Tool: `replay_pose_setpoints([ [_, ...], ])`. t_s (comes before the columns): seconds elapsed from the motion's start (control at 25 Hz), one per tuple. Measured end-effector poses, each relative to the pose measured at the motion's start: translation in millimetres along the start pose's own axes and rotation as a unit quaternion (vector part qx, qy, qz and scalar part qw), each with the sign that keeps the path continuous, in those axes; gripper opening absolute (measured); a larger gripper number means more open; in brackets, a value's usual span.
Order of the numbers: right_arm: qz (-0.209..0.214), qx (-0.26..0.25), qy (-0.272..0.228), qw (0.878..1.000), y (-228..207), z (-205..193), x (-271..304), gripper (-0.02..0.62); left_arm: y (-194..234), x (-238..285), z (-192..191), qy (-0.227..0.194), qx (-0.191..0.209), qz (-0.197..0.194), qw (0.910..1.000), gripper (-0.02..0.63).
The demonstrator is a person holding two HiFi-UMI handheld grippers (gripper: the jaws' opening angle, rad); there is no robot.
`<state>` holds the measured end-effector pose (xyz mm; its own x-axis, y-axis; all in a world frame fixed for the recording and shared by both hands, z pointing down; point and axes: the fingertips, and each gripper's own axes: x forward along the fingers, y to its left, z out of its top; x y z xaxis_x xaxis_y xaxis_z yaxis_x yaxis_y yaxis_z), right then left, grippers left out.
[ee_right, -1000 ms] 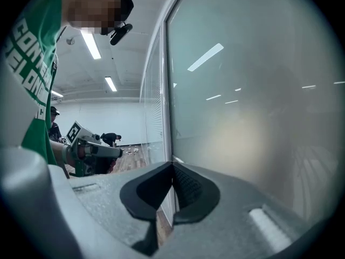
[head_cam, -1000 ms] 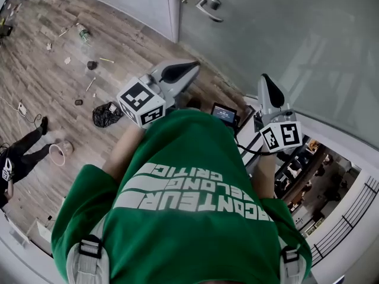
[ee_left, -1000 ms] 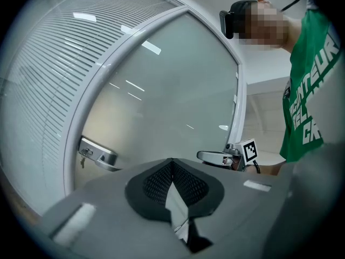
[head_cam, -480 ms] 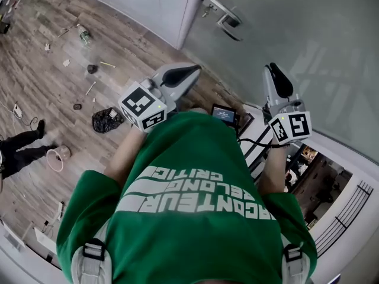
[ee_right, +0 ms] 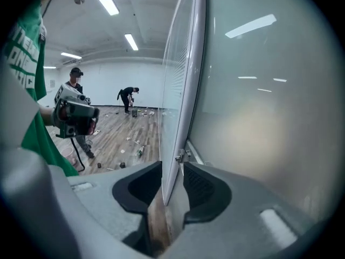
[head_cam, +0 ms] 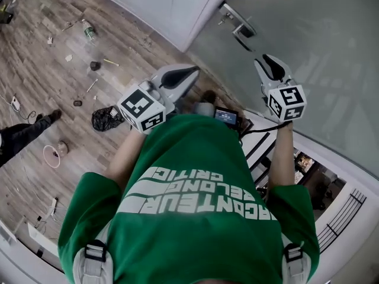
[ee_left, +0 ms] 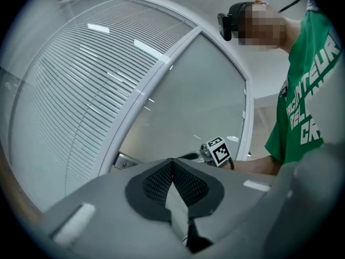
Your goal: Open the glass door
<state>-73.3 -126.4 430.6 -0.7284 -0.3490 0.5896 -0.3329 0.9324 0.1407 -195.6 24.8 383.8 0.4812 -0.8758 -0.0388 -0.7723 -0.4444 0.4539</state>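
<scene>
The frosted glass door (head_cam: 314, 46) fills the head view's right, its metal handle (head_cam: 238, 25) near the top. My right gripper (head_cam: 265, 59) hangs just below that handle, apart from it. Its jaws are opening and nothing is between them. In the right gripper view the gripper (ee_right: 172, 169) looks along the door's edge (ee_right: 183, 90), with the handle's hardware (ee_right: 180, 156) beyond the jaws. My left gripper (head_cam: 188, 71) is held level left of the door, away from it, jaws together and empty. Its own view shows the gripper (ee_left: 172, 163), the door (ee_left: 199, 101) and the right gripper's marker cube (ee_left: 218, 151).
Litter lies on the wooden floor (head_cam: 53, 81): a bottle (head_cam: 89, 31), a black bag (head_cam: 105, 117), a ring (head_cam: 52, 155). A person's leg (head_cam: 26, 129) shows at the left edge. A wall of blinds (ee_left: 81, 90) stands beside the door. Another person (ee_right: 129, 99) bends at the room's far end.
My right gripper has swung up toward the door handle and its jaws have parted. The handle has shifted right and nearer in the head view. The bystander at left has moved mostly out of view.
</scene>
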Motion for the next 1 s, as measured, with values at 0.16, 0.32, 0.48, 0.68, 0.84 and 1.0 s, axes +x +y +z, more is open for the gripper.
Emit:
replay_pose_setpoints([
  [0.16, 0.018, -0.012, 0.047, 0.999, -6, -22, 36, 0.129, 5, -2, 4, -0.003, 0.001, 0.012, 0.9999, 0.017],
  [0.32, 0.022, -0.024, 0.071, 0.997, -16, -45, 63, 0.132, 7, 8, 1, 0.001, 0.01, 0.017, 0.9998, 0.017],
  [0.48, 0.032, -0.033, 0.087, 0.995, -21, -59, 82, 0.132, 3, 25, -6, 0.012, 0.012, 0.021, 0.9996, 0.017],
  [0.68, 0.046, -0.049, 0.101, 0.993, -27, -72, 99, 0.132, -3, 62, -24, 0.043, 0.024, 0.019, 0.9986, 0.017],
  [0.84, 0.062, -0.071, 0.111, 0.989, -23, -75, 108, 0.132, -5, 93, -39, 0.071, 0.028, 0.019, 0.9969, 0.017],
  [1.0, 0.076, -0.086, 0.117, 0.986, -20, -79, 115, 0.13, -4, 119, -51, 0.091, 0.027, 0.02, 0.9953, 0.017],
])
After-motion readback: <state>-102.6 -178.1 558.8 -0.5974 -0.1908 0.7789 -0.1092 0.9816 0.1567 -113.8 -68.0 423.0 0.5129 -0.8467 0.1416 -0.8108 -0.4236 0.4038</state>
